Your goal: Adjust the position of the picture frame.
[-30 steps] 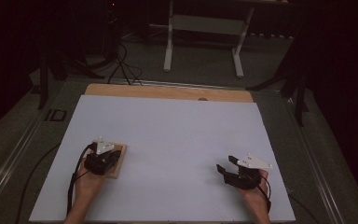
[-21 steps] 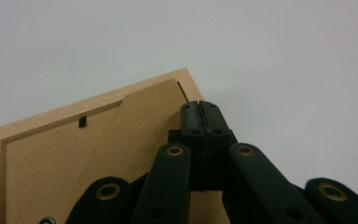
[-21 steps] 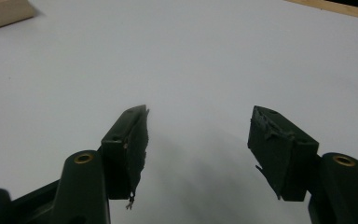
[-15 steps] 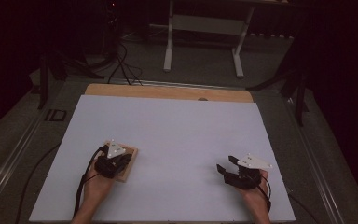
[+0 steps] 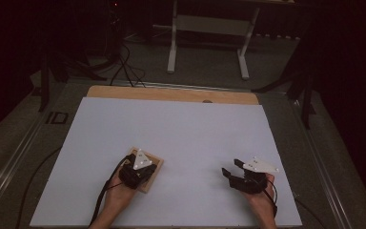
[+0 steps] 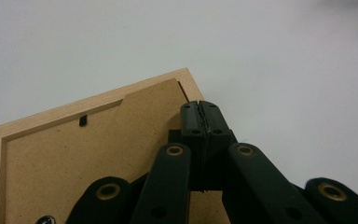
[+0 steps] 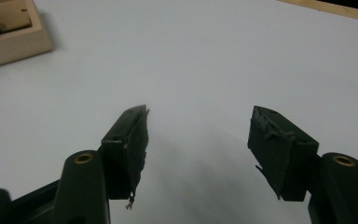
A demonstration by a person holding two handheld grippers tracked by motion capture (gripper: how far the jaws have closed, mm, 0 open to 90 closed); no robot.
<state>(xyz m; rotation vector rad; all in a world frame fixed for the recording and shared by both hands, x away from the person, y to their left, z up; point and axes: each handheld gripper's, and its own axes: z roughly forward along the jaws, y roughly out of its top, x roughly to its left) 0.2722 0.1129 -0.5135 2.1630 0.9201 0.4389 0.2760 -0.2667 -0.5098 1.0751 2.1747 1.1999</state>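
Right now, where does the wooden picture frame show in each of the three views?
High view: the wooden picture frame lies lower left of centre, under the left gripper.
Left gripper view: its back panel and rim fill the lower left, beneath the shut jaws.
Right gripper view: one corner sits at top left.
Shared landmark: the white table sheet.

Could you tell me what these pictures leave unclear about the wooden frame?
- Wooden frame, left gripper view: its lower part is covered by the shut left tool.
- High view: the left tool overlaps it.
- Right gripper view: cut by the top-left edge.
- Its front face: turned down, unseen.
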